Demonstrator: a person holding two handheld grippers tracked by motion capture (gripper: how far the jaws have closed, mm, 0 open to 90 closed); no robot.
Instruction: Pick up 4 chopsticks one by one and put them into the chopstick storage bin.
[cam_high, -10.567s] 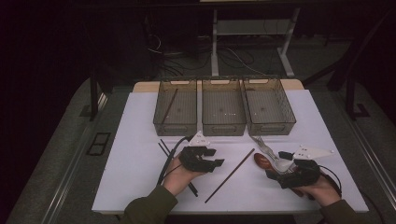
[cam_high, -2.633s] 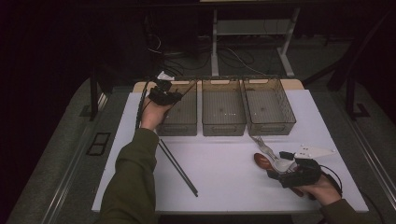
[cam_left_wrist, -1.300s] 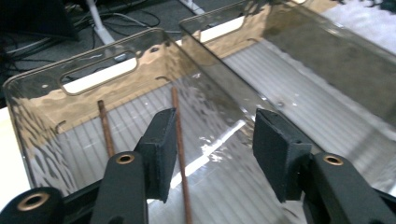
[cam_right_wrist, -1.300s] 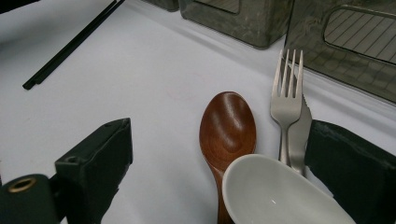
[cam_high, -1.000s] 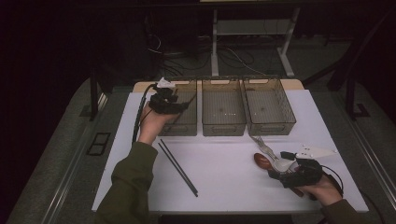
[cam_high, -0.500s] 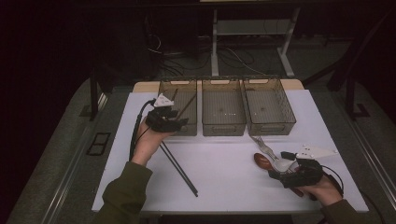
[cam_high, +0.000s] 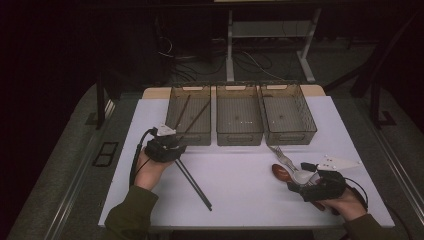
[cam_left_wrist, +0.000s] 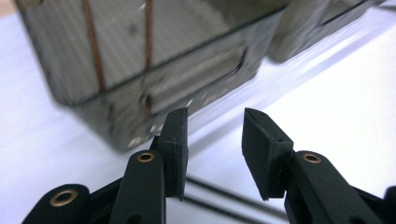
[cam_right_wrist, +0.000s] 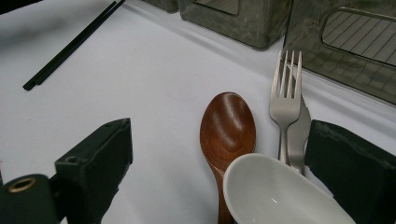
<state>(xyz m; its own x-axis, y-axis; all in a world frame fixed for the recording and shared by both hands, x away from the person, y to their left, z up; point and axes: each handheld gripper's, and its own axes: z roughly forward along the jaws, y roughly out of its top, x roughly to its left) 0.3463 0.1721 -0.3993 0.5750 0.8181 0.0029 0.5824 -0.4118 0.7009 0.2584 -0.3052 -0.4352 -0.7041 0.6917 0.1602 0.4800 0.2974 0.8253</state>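
two empty mesh bins (cam_high: 239, 115) (cam_high: 287, 114) stand side by side on white table (cam_high: 240, 185).

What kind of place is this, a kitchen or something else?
Probably a lab or recording workspace, not a kitchen: a white-covered table in a dark room, three mesh bins set up for sorting cutlery, and loose cables on the floor behind.

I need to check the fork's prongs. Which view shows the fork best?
The right gripper view: the fork lies close, all prongs distinct, beside the wooden spoon. The high view shows it small.
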